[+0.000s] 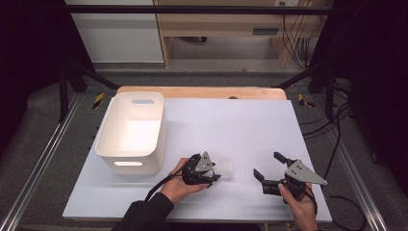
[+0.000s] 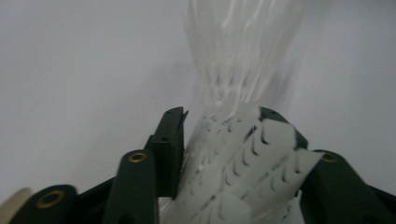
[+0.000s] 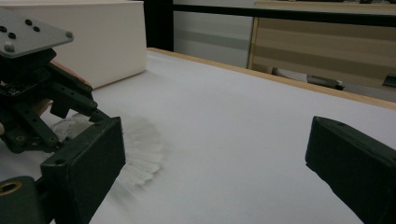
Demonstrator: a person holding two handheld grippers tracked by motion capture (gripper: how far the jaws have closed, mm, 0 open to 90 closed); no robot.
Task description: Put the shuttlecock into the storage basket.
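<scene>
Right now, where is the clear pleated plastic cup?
In the high view the clear pleated plastic cup lies on the white table near the front edge, pinched by the left hand-held gripper, right of the white plastic bin.

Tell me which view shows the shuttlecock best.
The left gripper view: the shuttlecock sits close up between the left gripper jaws, feathers fanning away. The right gripper view shows its feather skirt from the side, partly behind a jaw. The high view shows a faint white blur.
</scene>
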